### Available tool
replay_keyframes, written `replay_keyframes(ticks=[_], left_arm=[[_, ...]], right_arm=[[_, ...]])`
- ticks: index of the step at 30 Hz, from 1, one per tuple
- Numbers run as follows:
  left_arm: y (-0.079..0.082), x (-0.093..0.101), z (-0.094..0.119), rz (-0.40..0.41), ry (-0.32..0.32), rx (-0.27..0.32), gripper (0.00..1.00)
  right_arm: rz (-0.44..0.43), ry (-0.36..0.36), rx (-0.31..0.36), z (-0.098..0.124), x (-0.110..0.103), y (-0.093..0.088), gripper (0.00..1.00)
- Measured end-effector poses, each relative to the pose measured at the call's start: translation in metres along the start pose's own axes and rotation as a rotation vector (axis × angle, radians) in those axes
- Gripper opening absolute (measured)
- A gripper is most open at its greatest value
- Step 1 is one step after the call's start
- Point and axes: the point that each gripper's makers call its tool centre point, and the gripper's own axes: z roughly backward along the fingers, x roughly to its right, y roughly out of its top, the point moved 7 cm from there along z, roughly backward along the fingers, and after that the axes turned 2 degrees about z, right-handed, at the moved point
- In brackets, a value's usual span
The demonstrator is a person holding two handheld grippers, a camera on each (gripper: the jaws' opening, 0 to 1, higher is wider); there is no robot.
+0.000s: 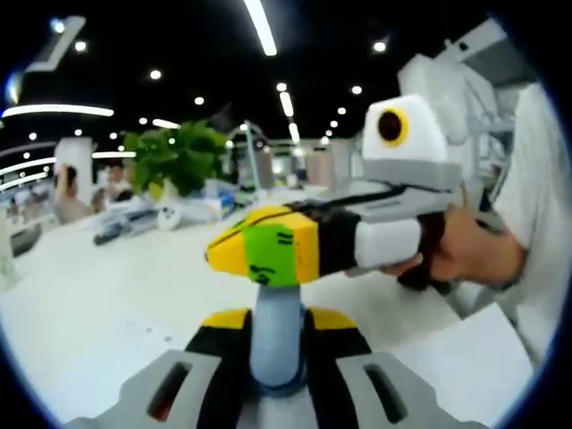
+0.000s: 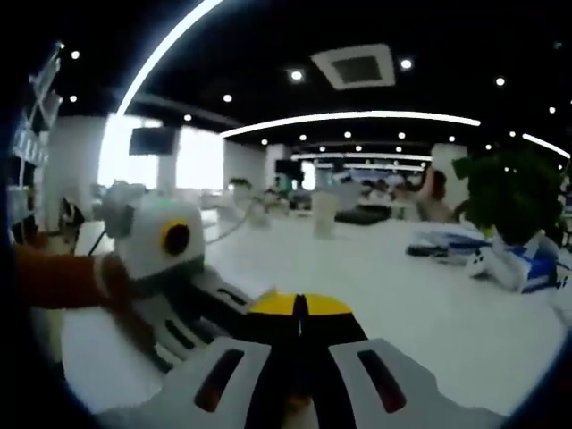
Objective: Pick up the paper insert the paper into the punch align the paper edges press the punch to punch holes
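Two claws are held raised above the white bench point(image 1: 98, 295), crossing near each other. The left claw point(image 1: 279, 308) appears clamped on a pale upright object, identity unclear. The right claw point(image 2: 299, 313) is closed, empty. A paper sheet point(image 1: 474, 362) lies on the bench, evidently not yet collected.

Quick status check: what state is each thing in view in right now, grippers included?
Left gripper: jaws shut, holding nothing visible.
Right gripper: jaws shut, nothing seen between them; held in a hand, tip crossing just past the left gripper's.
Paper: flat on the table, not picked up.
Plant: upright at the table's far side.
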Motion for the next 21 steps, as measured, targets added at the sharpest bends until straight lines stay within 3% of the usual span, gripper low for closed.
replay_keyframes(ticks=[8,21], left_arm=[[-0.0001,0.0003,0.0002,0.003,0.0,-0.001,0.25],[-0.0002,0.0004,0.0005,0.002,0.0,-0.002,0.25]], right_arm=[[-0.068,-0.022,-0.003,0.001,0.0031,-0.0058,0.03],[-0.042,-0.047,-0.013,0.0006,0.0018,-0.0064,0.02]])
